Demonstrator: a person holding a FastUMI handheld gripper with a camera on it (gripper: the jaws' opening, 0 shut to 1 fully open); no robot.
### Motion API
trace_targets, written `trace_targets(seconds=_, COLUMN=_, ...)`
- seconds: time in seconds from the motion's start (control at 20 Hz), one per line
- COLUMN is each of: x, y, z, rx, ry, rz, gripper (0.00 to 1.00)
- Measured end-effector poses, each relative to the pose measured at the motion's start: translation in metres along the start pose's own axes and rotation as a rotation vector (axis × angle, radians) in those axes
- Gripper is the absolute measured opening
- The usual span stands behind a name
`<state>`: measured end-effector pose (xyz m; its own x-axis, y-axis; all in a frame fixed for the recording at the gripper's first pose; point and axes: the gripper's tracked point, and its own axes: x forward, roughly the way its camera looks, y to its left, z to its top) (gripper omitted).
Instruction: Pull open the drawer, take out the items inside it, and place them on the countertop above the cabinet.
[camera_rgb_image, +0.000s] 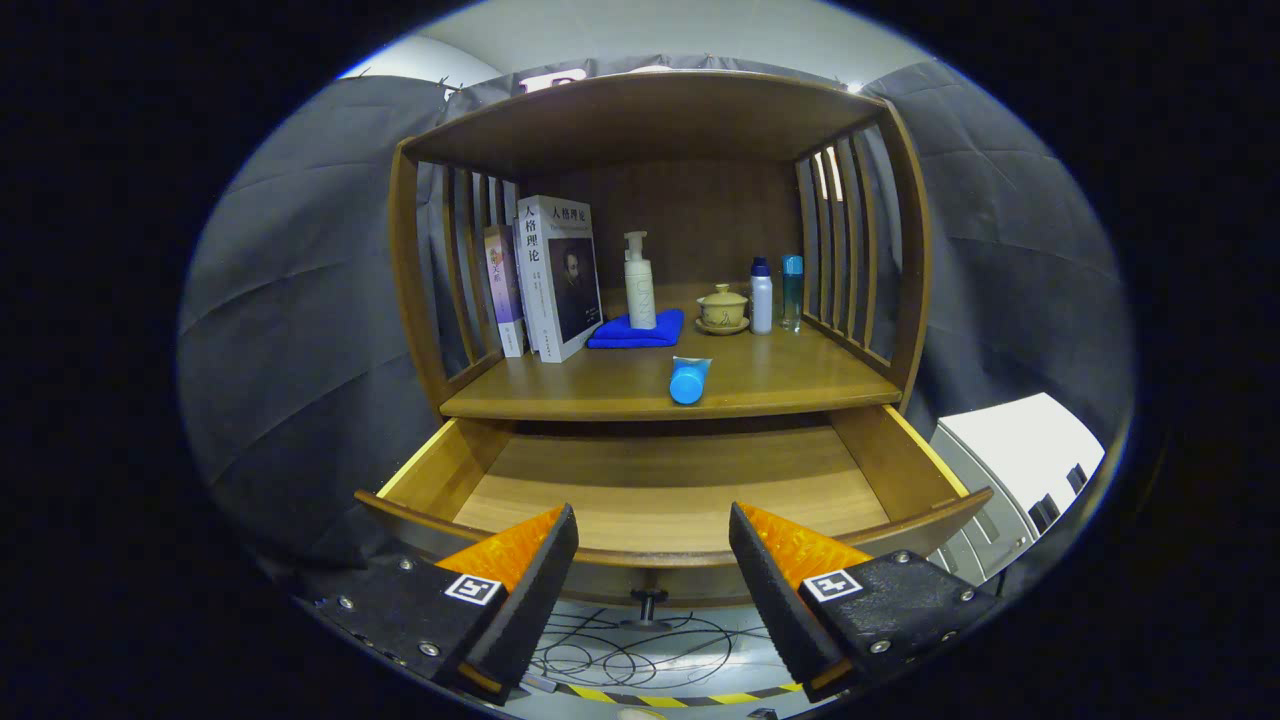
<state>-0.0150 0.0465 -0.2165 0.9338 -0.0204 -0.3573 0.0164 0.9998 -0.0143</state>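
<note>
Beyond the released hand-held gripper (652, 525), open drawer (660, 490); blue tube (688, 381) on countertop (800, 380).

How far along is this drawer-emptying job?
Nearly finished, it seems. The drawer is pulled open and its visible floor is bare. A blue-capped tube lies on the countertop above. The tongs are open, holding nothing, in front of the drawer. Little seems left.

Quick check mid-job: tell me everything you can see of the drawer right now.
The drawer is light brown wood, pulled well out from under the countertop. Its floor looks bare in the part visible; the strip nearest the front is hidden behind its curved front panel. A small dark knob hangs below the front's middle. The gripper is open, fingers either side of the knob, touching nothing.
</note>
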Motion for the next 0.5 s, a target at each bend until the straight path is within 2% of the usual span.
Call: trace_targets(seconds=0.5, x=-0.001, y=0.006, z=-0.064, rx=-0.022, ry=0.061, rz=-0.032, gripper=0.94)
